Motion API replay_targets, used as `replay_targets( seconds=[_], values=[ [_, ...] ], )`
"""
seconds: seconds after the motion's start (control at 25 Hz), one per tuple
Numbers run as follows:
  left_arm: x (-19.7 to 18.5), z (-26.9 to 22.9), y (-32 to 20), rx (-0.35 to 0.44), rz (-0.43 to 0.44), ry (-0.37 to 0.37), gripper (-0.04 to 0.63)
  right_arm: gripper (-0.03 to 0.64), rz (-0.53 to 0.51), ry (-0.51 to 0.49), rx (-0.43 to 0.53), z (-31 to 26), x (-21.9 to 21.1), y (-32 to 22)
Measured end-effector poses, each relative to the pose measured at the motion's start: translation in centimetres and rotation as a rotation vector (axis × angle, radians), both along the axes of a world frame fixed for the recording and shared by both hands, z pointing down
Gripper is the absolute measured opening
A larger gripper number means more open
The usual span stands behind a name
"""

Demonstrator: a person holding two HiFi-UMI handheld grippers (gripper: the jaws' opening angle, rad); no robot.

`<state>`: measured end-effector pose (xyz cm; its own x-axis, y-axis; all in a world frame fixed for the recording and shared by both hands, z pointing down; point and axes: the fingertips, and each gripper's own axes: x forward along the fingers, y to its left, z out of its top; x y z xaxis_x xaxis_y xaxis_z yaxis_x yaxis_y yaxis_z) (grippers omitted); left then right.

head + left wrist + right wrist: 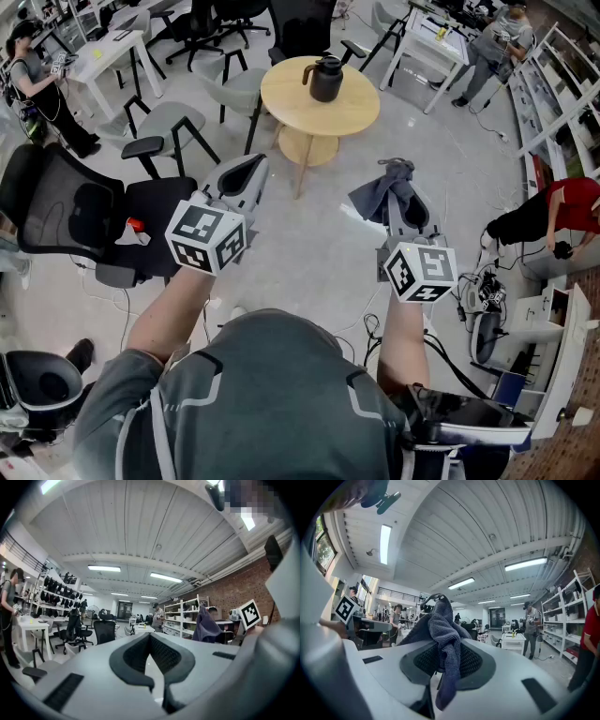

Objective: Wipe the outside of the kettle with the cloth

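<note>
- Grey jaws of the left gripper (251,169) are pressing fully together, gripping nothing.
- Black kettle (325,79) is standing upright on the round wooden table (281,105), well ahead of both grippers (neither is touching it).
- Right gripper (405,202) is clamping the dark grey cloth (380,195), whose folds are draping over the jaws.

Cloth (370,199) hiding jaw tips
It is draping over the right gripper (401,187); the edge is cropping a red-shirted person (572,204).
</note>
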<state>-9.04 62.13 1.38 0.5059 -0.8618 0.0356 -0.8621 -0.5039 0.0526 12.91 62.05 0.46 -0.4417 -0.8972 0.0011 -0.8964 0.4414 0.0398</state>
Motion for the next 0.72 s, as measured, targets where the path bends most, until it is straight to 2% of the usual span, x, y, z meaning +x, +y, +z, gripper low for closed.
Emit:
replay_targets(
  seconds=[0.44,0.72],
  values=[
    [1.6,-1.0,0.7,0.029,-0.037,-0.004,0.008,0.092,-0.019,-0.004,0.012,-0.5,2.0,0.4],
    [3.0,-0.2,1.5,0.015,-0.054,-0.012,0.008,0.093,-0.037,-0.010,0.028,0.1,4.0,1.2]
  ],
)
